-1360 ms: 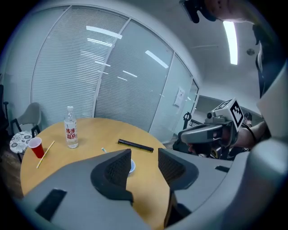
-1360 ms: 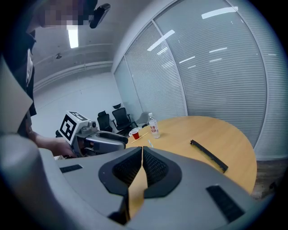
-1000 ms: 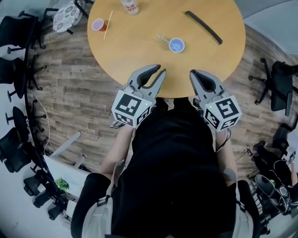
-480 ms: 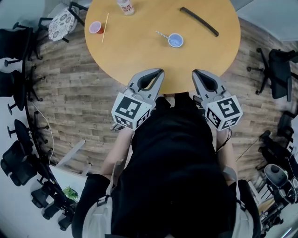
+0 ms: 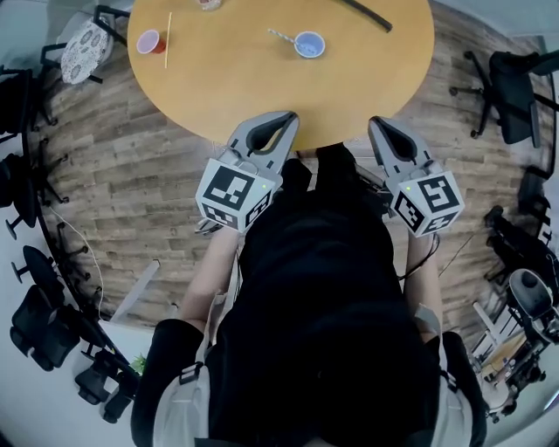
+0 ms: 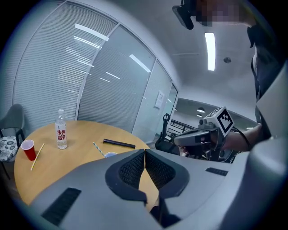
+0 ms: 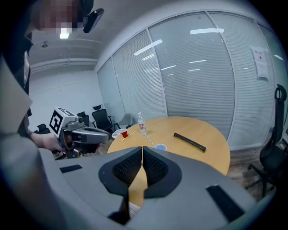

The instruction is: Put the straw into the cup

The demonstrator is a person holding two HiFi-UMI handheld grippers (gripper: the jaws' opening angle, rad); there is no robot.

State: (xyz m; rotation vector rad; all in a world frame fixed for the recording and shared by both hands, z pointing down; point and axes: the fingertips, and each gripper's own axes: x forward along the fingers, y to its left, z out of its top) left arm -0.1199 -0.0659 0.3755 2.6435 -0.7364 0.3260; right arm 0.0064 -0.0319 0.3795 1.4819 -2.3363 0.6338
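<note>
A small blue cup (image 5: pixel 309 44) stands on the far half of the round wooden table (image 5: pixel 236 87). A striped straw (image 5: pixel 281 36) lies on the table at its left, one end at the rim. The cup (image 6: pixel 110 154) and straw (image 6: pixel 97 149) also show in the left gripper view, and the cup (image 7: pixel 160 147) and straw (image 7: pixel 150 141) in the right gripper view. My left gripper (image 5: pixel 288 118) and right gripper (image 5: pixel 377 122) hover at the table's near edge, far short of the cup. Both are shut with nothing between the jaws.
A red cup (image 5: pixel 150 41) and a thin wooden stick (image 5: pixel 168 28) sit at the table's left. A water bottle (image 6: pixel 61 130) stands behind them, and a long black strip (image 5: pixel 367 13) lies at the far right. Office chairs (image 5: pixel 515 74) ring the table on the wood floor.
The left gripper's jaws have closed from a visible gap to touching. The table and its objects have slid toward the top of the head view while both grippers stayed by the near edge.
</note>
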